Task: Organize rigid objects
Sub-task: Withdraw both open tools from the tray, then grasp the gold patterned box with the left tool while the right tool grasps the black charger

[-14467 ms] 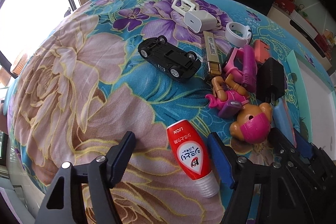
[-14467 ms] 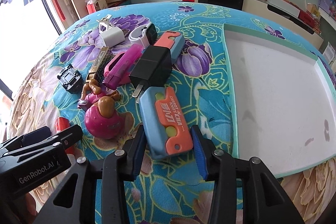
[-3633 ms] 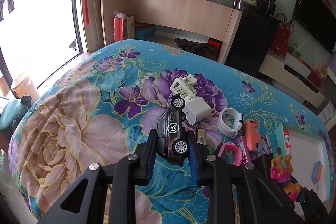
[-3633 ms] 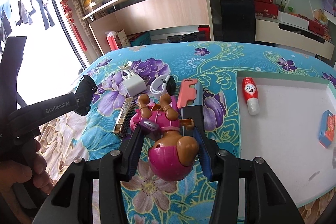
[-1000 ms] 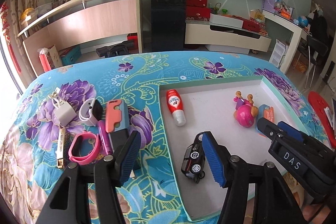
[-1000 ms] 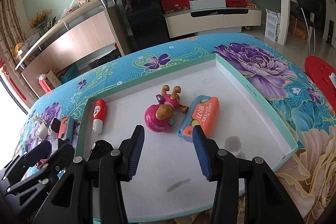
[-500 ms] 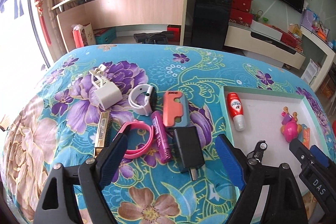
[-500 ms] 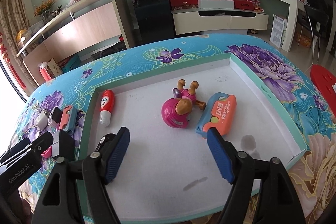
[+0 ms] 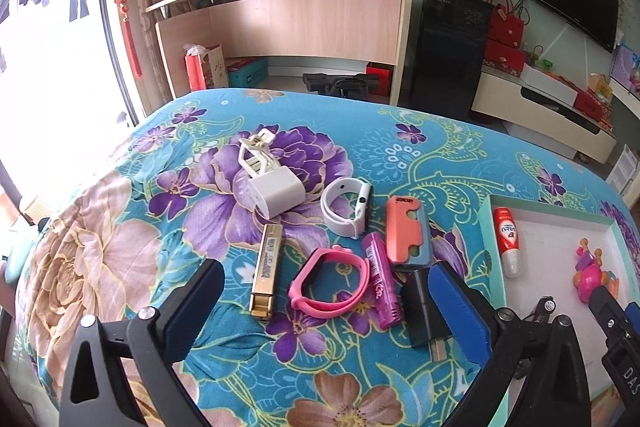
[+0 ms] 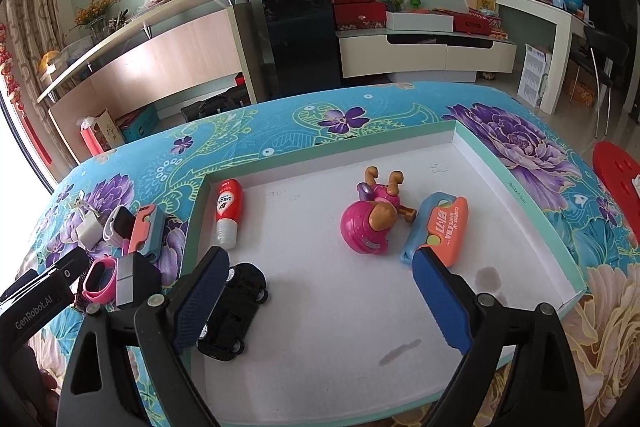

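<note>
Reaching back for more, the left hand-held gripper (image 9: 320,303) hangs empty over the clutter on the counter (image 9: 120,267), its jaws just spread wide around the gold bar (image 9: 267,269), pink band (image 9: 328,283) and black plug (image 9: 420,311). The next move calls for settling on one. The right hand-held gripper (image 10: 320,295), also just opened and empty, hovers over the tray (image 10: 560,255), where car (image 10: 234,311), bottle (image 10: 229,213), doll (image 10: 372,223) and cutter (image 10: 440,227) lie.

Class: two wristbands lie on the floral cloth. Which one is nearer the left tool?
The pink band, lying just ahead of the open left tool. The white band lies farther back, beside the white charger.
</note>
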Demonstrator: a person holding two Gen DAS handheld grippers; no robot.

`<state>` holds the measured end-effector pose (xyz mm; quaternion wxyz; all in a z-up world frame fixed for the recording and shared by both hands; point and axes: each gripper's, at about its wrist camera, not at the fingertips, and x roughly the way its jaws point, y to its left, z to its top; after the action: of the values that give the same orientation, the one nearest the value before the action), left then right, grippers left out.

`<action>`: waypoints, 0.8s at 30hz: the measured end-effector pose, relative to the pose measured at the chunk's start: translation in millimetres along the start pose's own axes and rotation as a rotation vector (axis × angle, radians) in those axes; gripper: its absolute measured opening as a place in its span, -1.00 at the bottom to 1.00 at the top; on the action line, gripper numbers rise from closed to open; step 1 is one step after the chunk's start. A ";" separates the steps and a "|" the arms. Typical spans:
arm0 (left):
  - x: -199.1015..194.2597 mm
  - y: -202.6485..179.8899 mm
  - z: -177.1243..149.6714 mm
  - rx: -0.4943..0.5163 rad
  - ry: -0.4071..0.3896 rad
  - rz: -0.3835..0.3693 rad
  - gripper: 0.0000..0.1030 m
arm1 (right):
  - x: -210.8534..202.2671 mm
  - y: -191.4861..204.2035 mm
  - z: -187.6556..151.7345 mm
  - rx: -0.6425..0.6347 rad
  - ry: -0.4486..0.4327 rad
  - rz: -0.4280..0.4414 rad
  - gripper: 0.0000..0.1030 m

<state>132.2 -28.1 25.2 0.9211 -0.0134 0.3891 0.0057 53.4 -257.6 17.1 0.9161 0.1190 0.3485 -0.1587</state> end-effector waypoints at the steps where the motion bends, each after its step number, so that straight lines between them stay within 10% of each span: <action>1: 0.1 4.8 0.8 -0.012 -0.002 0.007 1.00 | -0.8 1.7 0.2 -0.003 -0.005 -0.004 0.81; 24: -19.8 110.1 15.8 -0.159 -0.105 0.150 1.00 | -20.4 94.9 -4.8 -0.129 -0.126 0.228 0.81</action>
<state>127.4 82.5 48.3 0.9333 -0.0567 0.3384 0.1062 71.5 -164.4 37.6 0.9540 0.0884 0.2840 -0.0381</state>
